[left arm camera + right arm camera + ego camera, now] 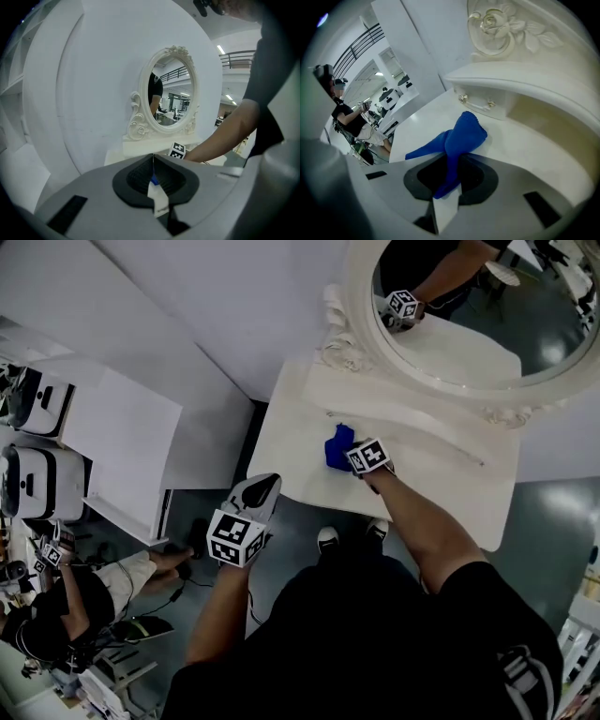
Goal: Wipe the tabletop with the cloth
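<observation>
Right gripper (451, 165) clamped on a thin fold of blue cloth (465, 135) at frame centre, left gripper (153, 180) idle with jaws together; dragging across tabletop (423, 125) may slip the pinch or snag drawer knobs (463, 98).

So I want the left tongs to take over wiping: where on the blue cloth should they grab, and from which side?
Grab the raised hump of the cloth that stands clear of the right tongs, which are shut on its near end. Probably best to come from above on its left, where a loose flap trails onto the tabletop.
</observation>
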A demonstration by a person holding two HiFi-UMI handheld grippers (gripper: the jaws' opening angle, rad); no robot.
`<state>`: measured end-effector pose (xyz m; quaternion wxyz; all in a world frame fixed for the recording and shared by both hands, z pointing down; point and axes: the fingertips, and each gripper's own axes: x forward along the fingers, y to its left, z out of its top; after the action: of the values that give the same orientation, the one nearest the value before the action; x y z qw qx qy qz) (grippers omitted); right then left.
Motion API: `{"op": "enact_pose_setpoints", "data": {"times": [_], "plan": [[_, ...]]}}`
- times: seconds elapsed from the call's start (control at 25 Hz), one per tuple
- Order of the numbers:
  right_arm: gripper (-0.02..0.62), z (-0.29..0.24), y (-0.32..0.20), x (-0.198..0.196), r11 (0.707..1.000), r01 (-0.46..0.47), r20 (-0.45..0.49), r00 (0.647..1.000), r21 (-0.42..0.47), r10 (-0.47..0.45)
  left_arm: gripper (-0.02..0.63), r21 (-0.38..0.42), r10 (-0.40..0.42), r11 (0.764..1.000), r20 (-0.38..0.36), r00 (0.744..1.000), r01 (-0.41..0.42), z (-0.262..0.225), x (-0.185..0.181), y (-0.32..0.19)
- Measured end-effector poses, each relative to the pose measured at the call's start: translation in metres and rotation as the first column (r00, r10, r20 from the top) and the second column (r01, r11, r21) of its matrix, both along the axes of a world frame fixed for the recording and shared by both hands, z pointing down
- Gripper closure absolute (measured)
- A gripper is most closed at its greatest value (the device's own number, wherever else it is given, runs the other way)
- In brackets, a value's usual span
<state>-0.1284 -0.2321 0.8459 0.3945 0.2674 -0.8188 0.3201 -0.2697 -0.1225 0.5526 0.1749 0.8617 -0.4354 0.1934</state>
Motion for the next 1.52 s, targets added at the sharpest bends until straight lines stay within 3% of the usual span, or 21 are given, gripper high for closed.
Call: {"op": "enact_pose_setpoints", "data": {"times": [0.32, 0.64, 1.08, 1.52], "plan": [[0.540, -0.001, 0.007, 0.107, 0.986, -0.169, -0.034, 0.985, 0.012, 0.169, 0.592, 0.005, 0.136, 0.991, -0.009, 0.991, -0.136, -0.001, 0.067, -0.013], [0.540, 0.000, 0.025, 0.216, 0.947, -0.320, -0.041, 0.947, 0.012, 0.320, 0.592, 0.000, 0.252, 0.968, -0.008, 0.968, -0.252, -0.002, 0.131, -0.021], [0.540, -0.002, 0.058, 0.347, 0.853, -0.522, -0.039, 0.852, 0.011, 0.522, 0.592, -0.020, 0.403, 0.915, -0.011, 0.915, -0.403, 0.003, 0.218, -0.029], [0.538, -0.003, 0.110, 0.466, 0.716, -0.698, -0.049, 0.715, 0.009, 0.698, 0.592, -0.029, 0.514, 0.857, -0.017, 0.858, -0.514, 0.008, 0.295, -0.029]]}}
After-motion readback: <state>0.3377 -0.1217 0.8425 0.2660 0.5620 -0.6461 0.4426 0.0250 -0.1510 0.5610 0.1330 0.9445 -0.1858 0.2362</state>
